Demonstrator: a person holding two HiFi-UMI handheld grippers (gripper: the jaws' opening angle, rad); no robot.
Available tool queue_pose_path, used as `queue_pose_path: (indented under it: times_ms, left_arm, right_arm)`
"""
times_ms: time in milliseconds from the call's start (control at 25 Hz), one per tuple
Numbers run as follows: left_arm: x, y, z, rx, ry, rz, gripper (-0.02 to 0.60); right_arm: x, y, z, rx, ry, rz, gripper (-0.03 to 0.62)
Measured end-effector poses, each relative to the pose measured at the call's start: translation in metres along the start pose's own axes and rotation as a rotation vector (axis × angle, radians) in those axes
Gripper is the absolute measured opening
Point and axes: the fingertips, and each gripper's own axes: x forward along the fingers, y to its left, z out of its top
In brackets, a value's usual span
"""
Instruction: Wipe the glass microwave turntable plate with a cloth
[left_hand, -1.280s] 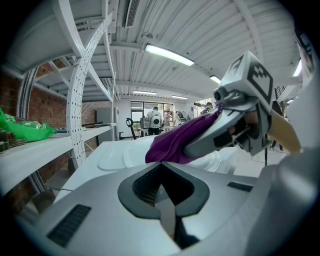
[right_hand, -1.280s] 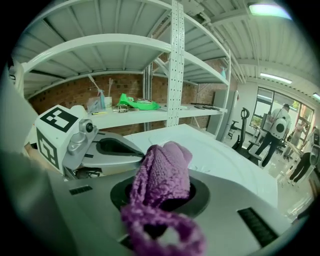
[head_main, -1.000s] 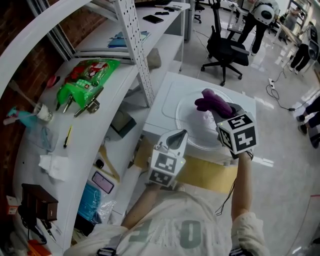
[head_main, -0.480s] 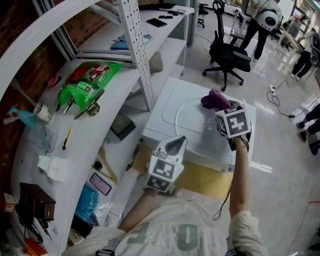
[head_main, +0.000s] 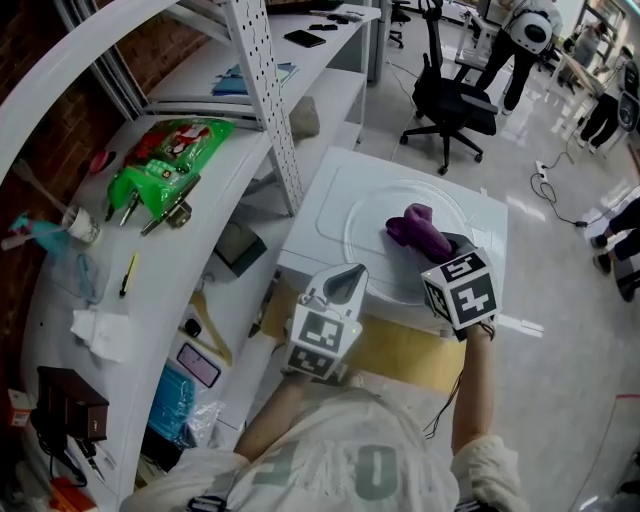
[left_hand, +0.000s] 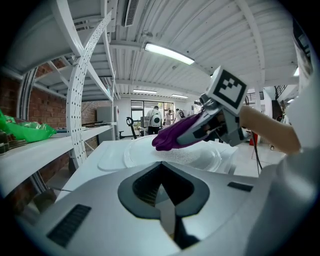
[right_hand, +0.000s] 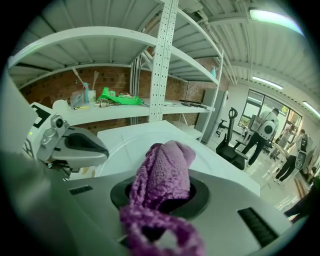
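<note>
Glass turntable plate (head_main: 365, 228) is seen lying flat on the white appliance top (head_main: 325, 195), its near rim close to the front edge. Purple cloth (head_main: 418, 228) is pinched in the jaws of the right gripper (head_main: 442, 246), and the bunched end is laid over the middle-right of the plate; from the left gripper view it appears to touch the glass, though contact cannot be confirmed. Left gripper (head_main: 345, 282) is held just beside the near-left rim, jaws pressed together with nothing between them, apart from the plate. The plate is judged to be unrestrained: nothing is seen bracing it, so a firm stroke toward the front could push it across the smooth top and over the edge. Rotation under the cloth is also likely, so that little would be wiped. The cloth is gathered in a thick wad, with a loose tail hanging behind the jaws; it could be dragged out of the grip by friction. If it is pressed too low, the glass could be struck by the hard jaw tips.
</note>
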Motion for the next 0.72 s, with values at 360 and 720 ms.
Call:
queue_pose_path:
  times_ms: [360, 720]
  left_arm:
    - [-0.001, 0.0, -0.002, 0.007, 0.01, -0.004, 0.003]
    - [0.0, -0.002, -0.001, 0.004, 0.004, -0.007, 0.003]
  right_arm:
    - [-0.03, 0.074, -0.022, -0.016, 0.0, 0.121, 0.055]
    - [-0.043, 0.094, -0.029, -0.017, 0.009, 0.144, 0.055]
